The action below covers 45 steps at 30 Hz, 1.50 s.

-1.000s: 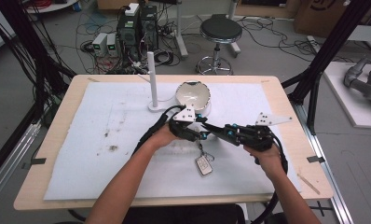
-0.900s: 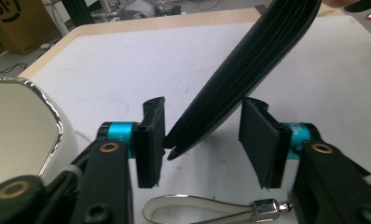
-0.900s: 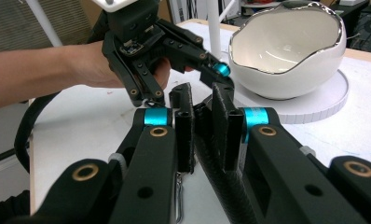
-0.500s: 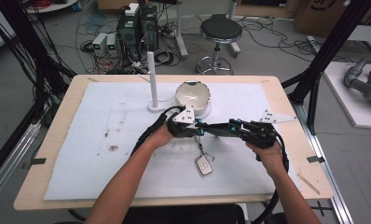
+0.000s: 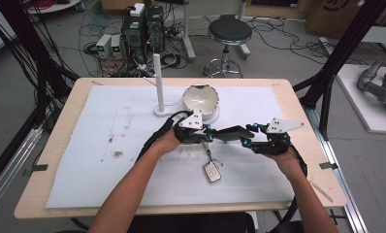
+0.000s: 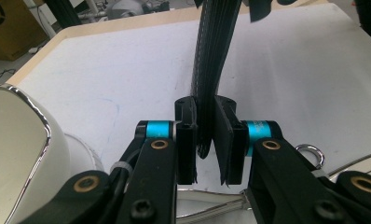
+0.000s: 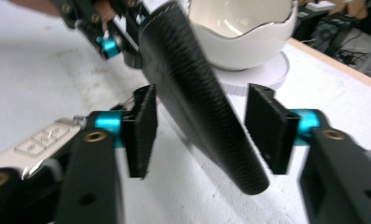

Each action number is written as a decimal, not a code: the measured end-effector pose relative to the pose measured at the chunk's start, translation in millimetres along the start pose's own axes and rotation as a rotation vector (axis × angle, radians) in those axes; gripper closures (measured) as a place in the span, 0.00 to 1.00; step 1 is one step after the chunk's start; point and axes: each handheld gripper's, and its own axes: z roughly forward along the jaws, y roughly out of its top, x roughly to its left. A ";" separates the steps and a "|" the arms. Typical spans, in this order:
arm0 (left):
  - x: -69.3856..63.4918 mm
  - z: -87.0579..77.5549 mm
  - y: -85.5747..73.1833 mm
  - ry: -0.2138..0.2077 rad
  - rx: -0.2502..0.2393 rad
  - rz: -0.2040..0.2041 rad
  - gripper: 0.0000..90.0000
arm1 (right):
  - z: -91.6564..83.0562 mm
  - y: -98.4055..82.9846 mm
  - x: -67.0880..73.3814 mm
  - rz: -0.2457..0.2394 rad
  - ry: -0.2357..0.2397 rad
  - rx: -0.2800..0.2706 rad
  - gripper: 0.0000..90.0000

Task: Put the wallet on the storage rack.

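A black stitched leather strap (image 5: 227, 134) spans the gap between both grippers, above the white mat. My left gripper (image 5: 208, 137) is shut on one end; in the left gripper view its pads (image 6: 186, 140) pinch the strap (image 6: 214, 56). These jaws have just closed. A silver key fob (image 5: 212, 171) hangs from a ring (image 6: 309, 151) below and rests on the mat. My right gripper (image 7: 207, 130) stands open around the strap's other end (image 7: 193, 88), its pads clear of it. Its jaws have just been opening.
A white bowl (image 5: 201, 99) with a silver rim sits on a round base just behind the grippers. A white upright post (image 5: 157, 82) stands to its left. The white mat (image 5: 108, 145) covers most of the wooden table (image 5: 302, 111).
The left gripper's jaws have closed on the strap. The right gripper's jaws have spread apart off the strap. The key fob has stayed on the mat.
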 end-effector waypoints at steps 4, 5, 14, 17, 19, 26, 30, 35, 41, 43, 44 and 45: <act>1.1 -0.6 -0.6 -0.003 -0.002 -0.010 0.88 | 0.8 -1.1 -2.0 -0.016 0.013 0.000 0.60; 1.6 -1.4 -0.7 -0.003 0.000 -0.016 0.87 | -0.1 -1.6 -2.7 -0.028 0.021 0.001 0.69; 6.1 -4.5 -2.8 0.012 -0.004 -0.044 0.85 | 0.0 -1.1 2.0 -0.106 0.053 0.019 0.81; 6.2 -4.0 -2.7 0.014 -0.009 -0.052 0.84 | 1.8 -0.1 2.9 -0.139 0.053 0.027 0.80; 6.4 -3.7 -2.8 0.015 -0.011 -0.062 0.84 | 4.0 0.4 4.6 -0.153 0.056 0.031 0.81; 8.6 -8.3 -1.4 0.088 -0.009 -0.110 0.60 | 4.4 5.2 8.4 -0.170 0.038 0.030 0.88; 7.8 -28.7 -7.1 0.156 -0.052 -0.188 0.49 | -1.8 10.0 10.8 -0.184 0.007 0.001 0.88; -0.8 -67.0 -16.9 0.241 -0.108 -0.283 0.33 | -6.9 17.8 14.7 -0.210 -0.013 -0.013 0.88; -14.6 -117.6 -34.2 0.357 -0.146 -0.388 0.24 | -5.5 29.7 14.9 -0.236 -0.029 -0.022 0.88; -18.7 -132.1 -43.2 0.393 -0.153 -0.413 0.23 | -4.4 33.9 14.3 -0.231 -0.035 -0.033 0.88; -20.4 -139.4 -48.0 0.410 -0.156 -0.425 0.23 | -3.5 36.3 13.4 -0.233 -0.038 -0.036 0.88; -21.7 -146.5 -52.6 0.428 -0.154 -0.435 0.23 | -2.6 38.7 12.9 -0.230 -0.039 -0.037 0.88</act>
